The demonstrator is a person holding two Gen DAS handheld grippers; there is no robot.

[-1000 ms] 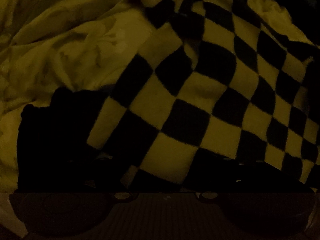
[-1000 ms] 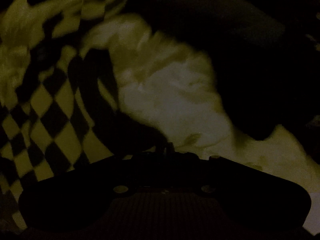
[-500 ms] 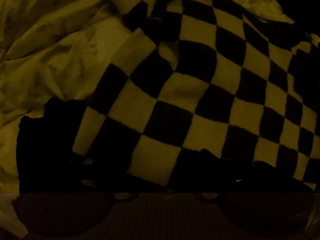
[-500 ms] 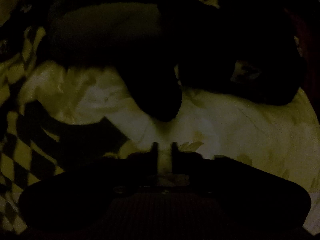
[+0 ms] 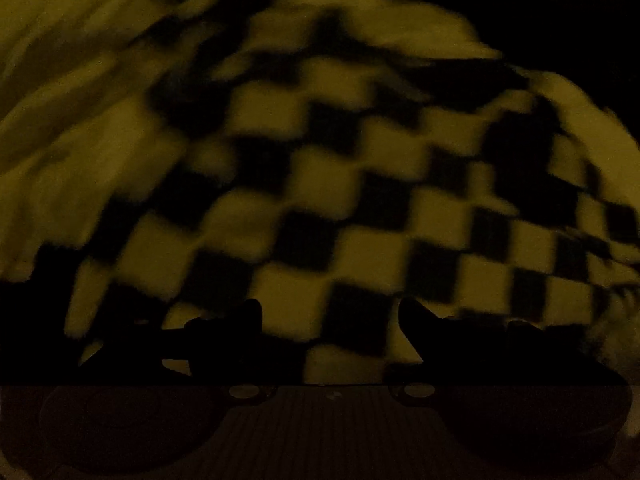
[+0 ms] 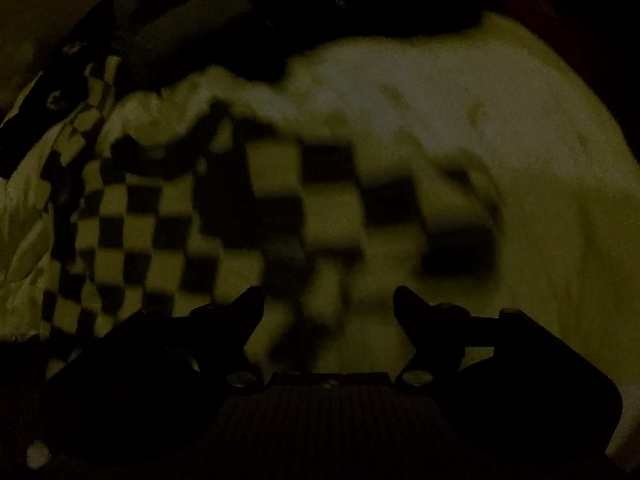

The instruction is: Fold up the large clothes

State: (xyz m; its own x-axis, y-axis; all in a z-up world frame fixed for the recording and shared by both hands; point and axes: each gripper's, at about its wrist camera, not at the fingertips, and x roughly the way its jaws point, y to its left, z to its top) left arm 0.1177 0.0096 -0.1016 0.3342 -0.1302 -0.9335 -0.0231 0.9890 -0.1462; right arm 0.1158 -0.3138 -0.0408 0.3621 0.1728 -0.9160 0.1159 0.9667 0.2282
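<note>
Both tongs now stand open with nothing between their tips: the left tongs [image 5: 330, 320], closed half a second ago, have parted over the checkered garment [image 5: 320, 200], and the right tongs [image 6: 328, 308], then nearly shut over bare sheet, now face the garment's edge [image 6: 280, 216]. The garment lies blurred across the pale bed sheet [image 6: 520, 160], with a dark cloth [image 6: 240, 28] beyond it.

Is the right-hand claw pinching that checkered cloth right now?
No. In the right wrist view the right gripper has its fingers spread apart, and the checkered cloth lies beyond them, ungripped.
</note>
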